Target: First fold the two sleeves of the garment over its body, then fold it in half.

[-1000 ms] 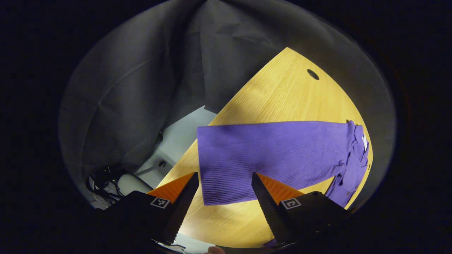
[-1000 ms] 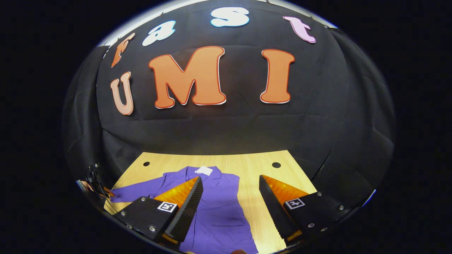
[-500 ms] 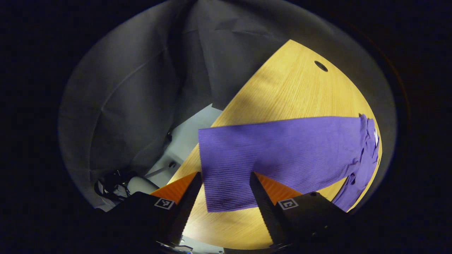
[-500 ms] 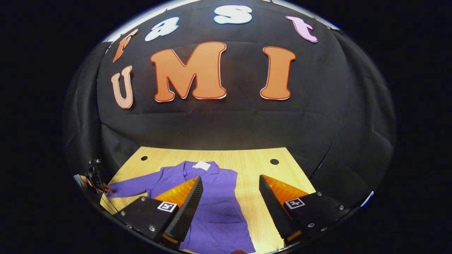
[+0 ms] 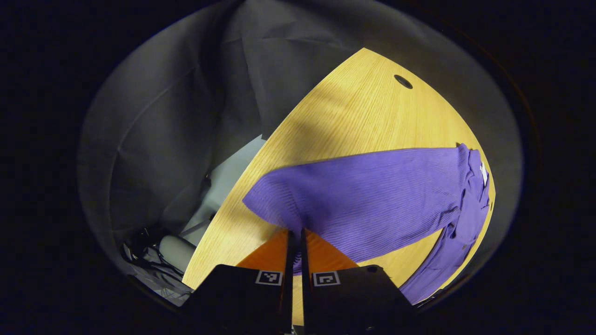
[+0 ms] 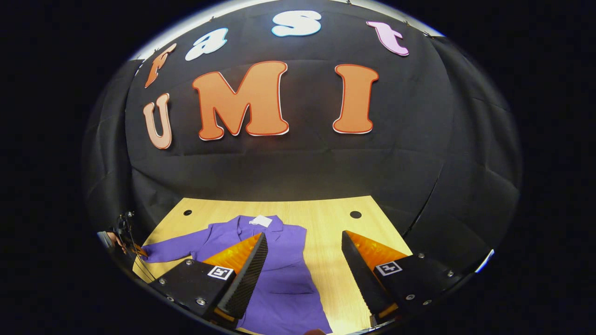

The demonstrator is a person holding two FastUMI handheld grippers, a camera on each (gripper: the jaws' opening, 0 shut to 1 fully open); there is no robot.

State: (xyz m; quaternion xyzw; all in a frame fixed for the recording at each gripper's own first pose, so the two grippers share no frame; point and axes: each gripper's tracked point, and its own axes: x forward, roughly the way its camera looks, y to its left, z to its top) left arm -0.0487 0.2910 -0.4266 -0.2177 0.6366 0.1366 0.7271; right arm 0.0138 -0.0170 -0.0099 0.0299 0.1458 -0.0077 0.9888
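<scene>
Presently, left gripper (image 5: 294,231): fingers drawn nearly together, pinching the cuff end of the purple garment's sleeve (image 5: 368,200). Cloth bunches and narrows where it enters the fingers. From there the sleeve runs flat across the wooden table (image 5: 363,116) toward the garment body (image 5: 470,186), which lies crumpled at the far right of the left gripper view.

Right gripper (image 6: 302,260): fingers spread wide, nothing between them. It hangs above the near edge of the table, over the purple garment (image 6: 284,284). The garment body lies flat below, partly behind this gripper's left-hand finger; bare tabletop shows between the fingers beside the garment's right edge. A white label (image 6: 260,221) sits at the collar, at the far end of the body. One sleeve stretches out to the left table edge, where the other gripper (image 6: 132,250) shows small and dim.

Surface: light wood grain, with round holes (image 6: 355,214) near the far corners. Black cloth wall (image 6: 419,153) behind; grey drape (image 5: 163,139) and pale floor (image 5: 223,177) off the table's side in the left gripper view.

Hard to make out: dark clutter (image 5: 149,260) on the floor, cables perhaps. Garment hem cut off at the bottom of the right gripper view. Second sleeve cannot be told apart.
</scene>
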